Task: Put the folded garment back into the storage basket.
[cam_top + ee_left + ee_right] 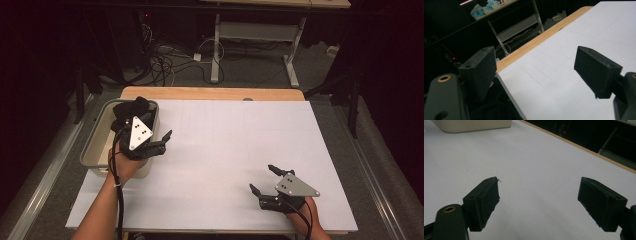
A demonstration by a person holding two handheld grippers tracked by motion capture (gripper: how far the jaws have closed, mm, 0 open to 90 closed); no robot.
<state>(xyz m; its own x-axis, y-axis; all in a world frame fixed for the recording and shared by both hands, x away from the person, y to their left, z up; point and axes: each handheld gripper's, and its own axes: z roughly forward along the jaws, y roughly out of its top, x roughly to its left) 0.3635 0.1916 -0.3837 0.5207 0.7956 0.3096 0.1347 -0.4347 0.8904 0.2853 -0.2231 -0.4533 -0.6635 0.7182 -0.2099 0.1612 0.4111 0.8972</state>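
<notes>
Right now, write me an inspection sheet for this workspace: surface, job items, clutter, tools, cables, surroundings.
Surface: white sheet over a wooden table; faint grid lines, bare in the middle.
Job's things: beige bin at the left edge, with a black item inside; what it is cannot be told.
Clutter: nothing seen on the sheet.
Tools: left tool at the bin's right rim, jaws open, holding nothing; right tool low over the sheet near the front right, jaws open, holding nothing.
Cables: a black cable runs along the left forearm; loose cables on the floor behind.
Surroundings: dark room; another table's legs beyond.
</notes>
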